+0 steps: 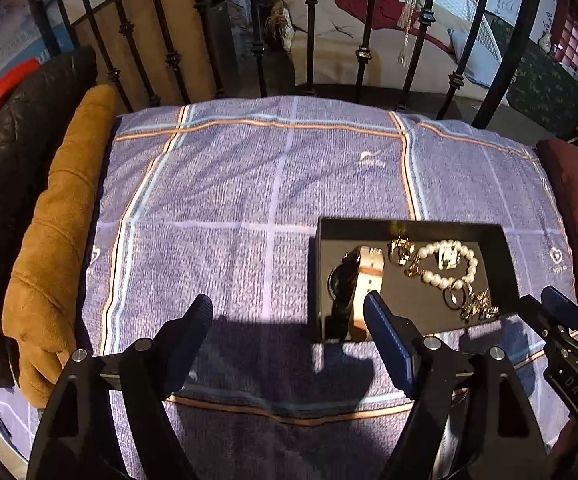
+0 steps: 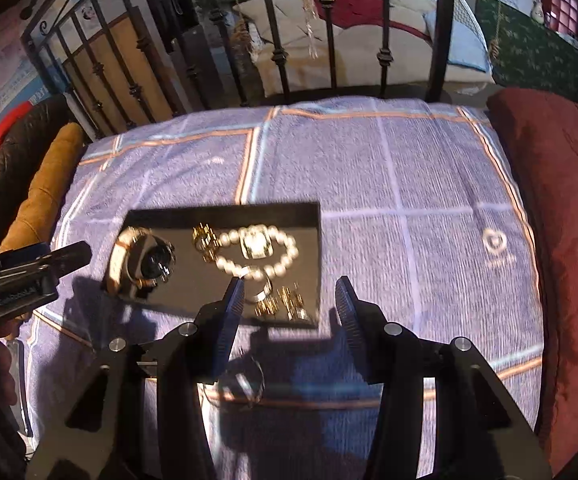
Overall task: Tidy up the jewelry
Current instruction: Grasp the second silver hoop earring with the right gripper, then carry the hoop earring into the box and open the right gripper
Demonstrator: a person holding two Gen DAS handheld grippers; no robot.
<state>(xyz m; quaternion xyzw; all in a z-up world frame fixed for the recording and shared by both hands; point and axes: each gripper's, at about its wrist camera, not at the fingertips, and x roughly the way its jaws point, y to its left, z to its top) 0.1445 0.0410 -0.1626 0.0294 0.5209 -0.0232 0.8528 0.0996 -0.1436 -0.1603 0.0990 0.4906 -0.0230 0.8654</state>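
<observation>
Both tongs gape empty at the bottom of frame: left gripper (image 1: 289, 316) wide, right gripper (image 2: 291, 296) half-open. Just beyond, mid-frame, the black tray (image 2: 225, 213) holds watch (image 2: 145, 260), pearl bracelet (image 2: 257, 252), rings (image 2: 281, 304). Best approach slowly, pinching one piece only.

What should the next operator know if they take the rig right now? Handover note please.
Left gripper: open, nothing between the pads, just left of the black tray.
Right gripper: open, empty, over the tray's near edge.
In the tray: watch at left, pearl bracelet in the middle, gold pieces and rings near the front.
The tray sits on the plaid cloth.
Done: all the jewelry I can see is in the tray.
Left: check the cloth for strays; one blurred glint near the right gripper, unclear.
</observation>
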